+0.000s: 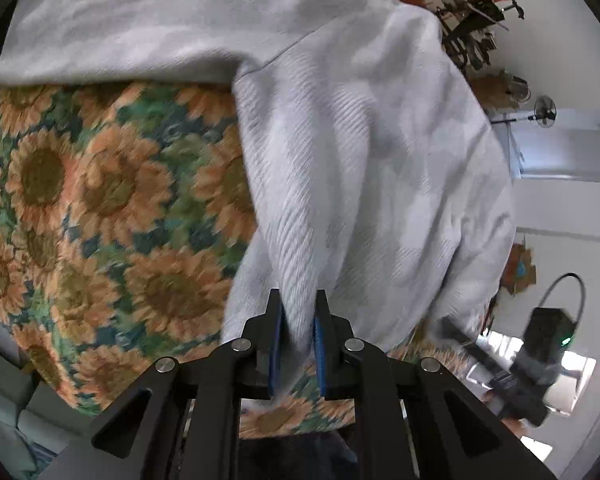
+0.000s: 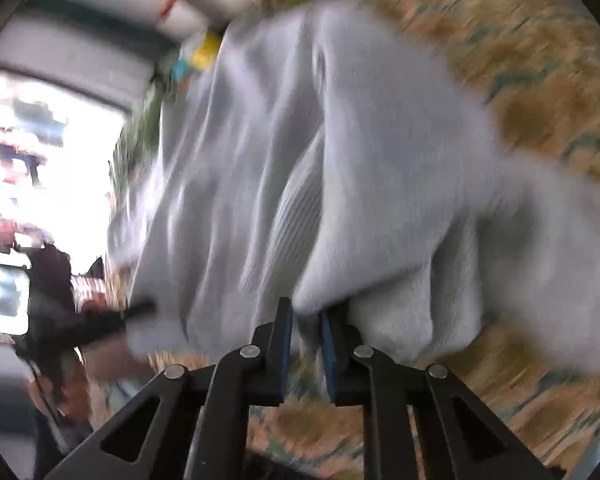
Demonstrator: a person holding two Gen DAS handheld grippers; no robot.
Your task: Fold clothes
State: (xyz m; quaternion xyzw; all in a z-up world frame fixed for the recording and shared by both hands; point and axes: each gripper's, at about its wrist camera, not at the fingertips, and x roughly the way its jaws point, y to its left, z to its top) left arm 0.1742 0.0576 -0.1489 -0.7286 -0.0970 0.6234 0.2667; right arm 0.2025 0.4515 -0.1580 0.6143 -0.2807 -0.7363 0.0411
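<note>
Pinching the white garment (image 1: 360, 160), both hand-held grippers (image 1: 298, 300) (image 2: 306, 312) (sunflower cloth (image 1: 100, 200) beneath).

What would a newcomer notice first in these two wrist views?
The pale grey ribbed-knit garment fills the middle of both views, lifted and draped, with the left gripper and the right gripper each clamped on a fold of it. Beneath it, the orange-and-green sunflower-print cloth covers the surface at left in the left wrist view. The right wrist view is heavily motion-blurred.
</note>
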